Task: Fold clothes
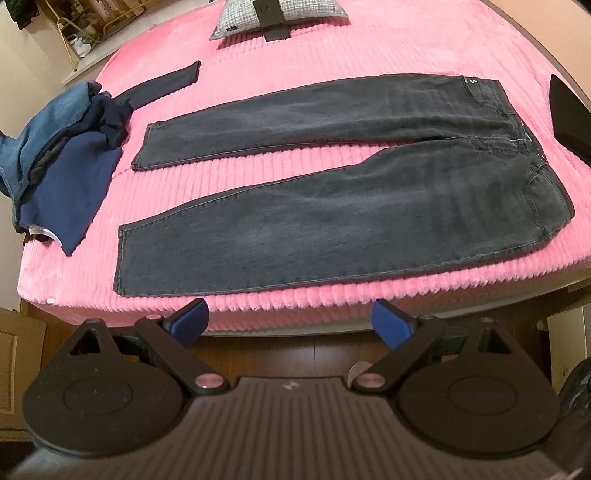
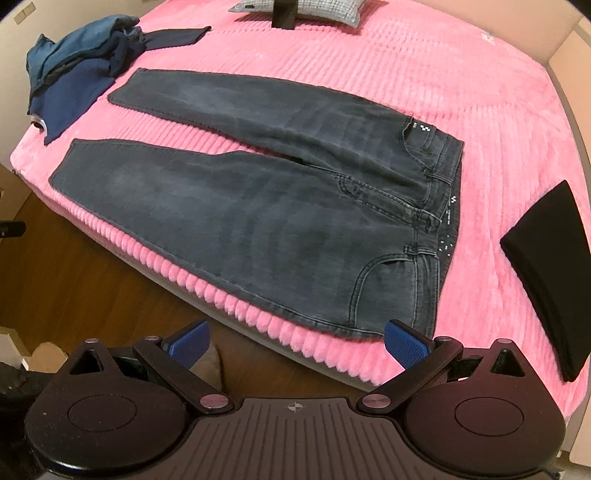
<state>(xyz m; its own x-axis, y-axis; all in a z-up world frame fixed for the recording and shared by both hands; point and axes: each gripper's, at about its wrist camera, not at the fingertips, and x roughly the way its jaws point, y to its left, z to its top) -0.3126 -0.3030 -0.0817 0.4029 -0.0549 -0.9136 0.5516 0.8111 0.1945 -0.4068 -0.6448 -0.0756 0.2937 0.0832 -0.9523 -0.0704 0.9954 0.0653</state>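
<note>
Dark grey jeans [image 1: 332, 206] lie spread flat on the pink bed [image 1: 295, 55], legs apart, hems to the left and waistband to the right; they also show in the right wrist view [image 2: 277, 206]. My left gripper [image 1: 290, 319] is open and empty, just off the bed's near edge below the near leg. My right gripper [image 2: 295, 341] is open and empty, at the bed's near edge by the waist corner of the jeans.
A heap of blue and navy clothes [image 1: 62, 155] lies at the bed's left end, also seen from the right wrist [image 2: 81, 62]. A folded black garment [image 2: 550, 269] lies to the right of the jeans. A grey pillow [image 1: 280, 14] sits at the far side. Wooden floor [image 2: 92, 280] lies below the bed edge.
</note>
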